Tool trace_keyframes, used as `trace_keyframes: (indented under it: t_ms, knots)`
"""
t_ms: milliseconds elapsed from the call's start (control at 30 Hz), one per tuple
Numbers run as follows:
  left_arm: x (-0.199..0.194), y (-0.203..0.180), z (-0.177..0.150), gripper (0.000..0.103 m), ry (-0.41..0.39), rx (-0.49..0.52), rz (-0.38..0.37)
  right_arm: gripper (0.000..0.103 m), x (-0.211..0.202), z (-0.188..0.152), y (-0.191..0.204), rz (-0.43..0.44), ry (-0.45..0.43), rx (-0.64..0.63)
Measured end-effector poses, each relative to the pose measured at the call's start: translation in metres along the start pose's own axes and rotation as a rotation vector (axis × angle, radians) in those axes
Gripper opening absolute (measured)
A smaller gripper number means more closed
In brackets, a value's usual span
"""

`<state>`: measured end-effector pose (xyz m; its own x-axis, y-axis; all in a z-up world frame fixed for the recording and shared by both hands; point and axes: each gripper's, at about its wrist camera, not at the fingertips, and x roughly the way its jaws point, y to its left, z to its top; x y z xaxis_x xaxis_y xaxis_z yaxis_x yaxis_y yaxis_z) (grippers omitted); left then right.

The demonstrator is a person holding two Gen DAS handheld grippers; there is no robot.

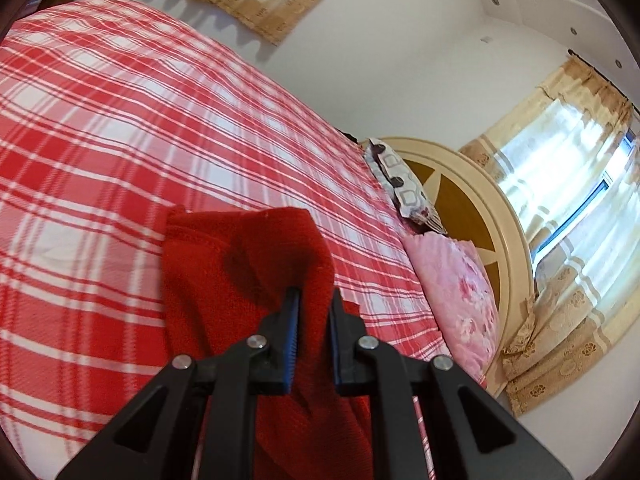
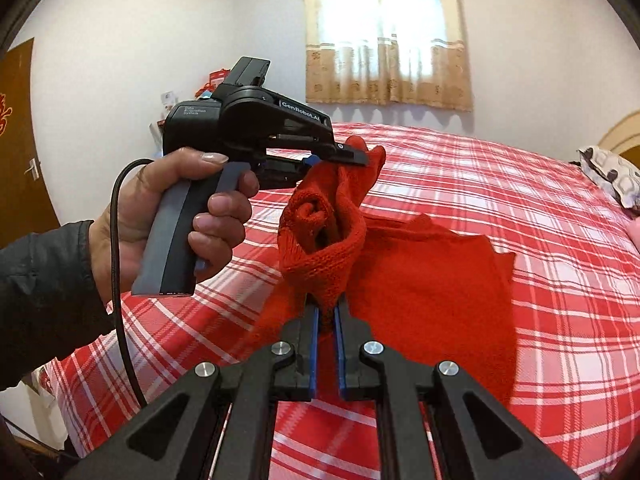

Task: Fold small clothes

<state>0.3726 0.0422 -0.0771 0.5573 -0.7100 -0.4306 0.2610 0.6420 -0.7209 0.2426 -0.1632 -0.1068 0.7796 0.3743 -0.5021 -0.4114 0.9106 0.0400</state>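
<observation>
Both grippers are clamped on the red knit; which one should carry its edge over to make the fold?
Probably left: the left gripper pinches the red knit higher, clear of the bed; the right gripper sits lower, suited to anchoring.

Red-and-white plaid bedspread point(image 1: 120, 140) covers bed, fills most of both views. Grey-patterned pillow point(image 1: 404, 182) and pink floral pillow point(image 1: 460, 300) lie at right edge, against cream-and-brown wooden headboard point(image 1: 472, 200). Beige patterned curtains point(image 2: 384, 32) hang over bright window on far wall. Brown wooden door point(image 2: 24, 140) far left. White walls point(image 2: 160, 20).
</observation>
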Motion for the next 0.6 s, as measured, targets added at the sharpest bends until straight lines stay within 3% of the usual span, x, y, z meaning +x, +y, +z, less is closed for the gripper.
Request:
trace_keyframes:
  t_ms: [600]
  knots:
    - [0.083, -0.057, -0.022, 0.014, 0.133, 0.123, 0.029, 0.006, -0.021, -0.026, -0.060, -0.027, 0.041, 0.127]
